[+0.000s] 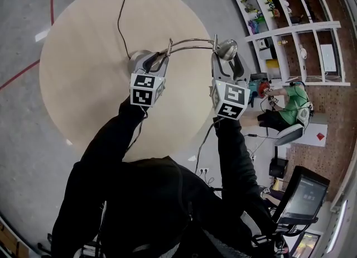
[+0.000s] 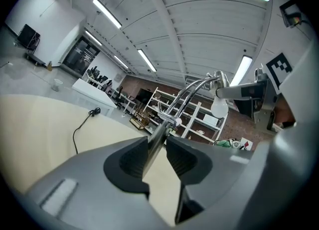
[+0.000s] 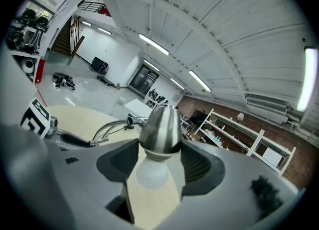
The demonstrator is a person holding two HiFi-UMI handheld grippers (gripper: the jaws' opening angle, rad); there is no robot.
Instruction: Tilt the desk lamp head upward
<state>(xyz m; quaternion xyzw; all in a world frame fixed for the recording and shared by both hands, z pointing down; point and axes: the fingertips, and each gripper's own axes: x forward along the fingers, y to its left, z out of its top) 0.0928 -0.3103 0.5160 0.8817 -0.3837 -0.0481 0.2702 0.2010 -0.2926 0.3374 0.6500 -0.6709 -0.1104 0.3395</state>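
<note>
Dark sleeves (image 1: 125,139) fill the bottom of the head view, both arms out over the round table (image 1: 83,56), and we're right on the lamp (image 1: 192,41). Left gripper (image 2: 158,142) is nipped onto the thin metal stem (image 2: 164,124), jaws nearly together, the rod running up between the pads (image 2: 132,159) and, as far as I can judge, touching both. Right gripper (image 3: 159,147) stands much wider, clamped around the steel lamp head (image 3: 159,124), with the white bulb (image 3: 151,172) poking back out between the jaws. So the lamp stands toward the right side of the table, head out near the rim, cord (image 1: 119,22) trailing off to the far edge.

What can go wrong? That head is smooth, rounded and tapering, so on the way up I'd expect the pads could skate off it toward the bulb, and glass is no place for a squeeze. Over on the left, a thin polished rod gives little to bite. If that hold slips, the push goes into the whole lamp, which may drag or tip with the table edge close by. A taut cord could tug too.

Containers? None on the table. Only the shelves (image 1: 290,28) off to the right hold anything, small coloured bits too tiny to name
</note>
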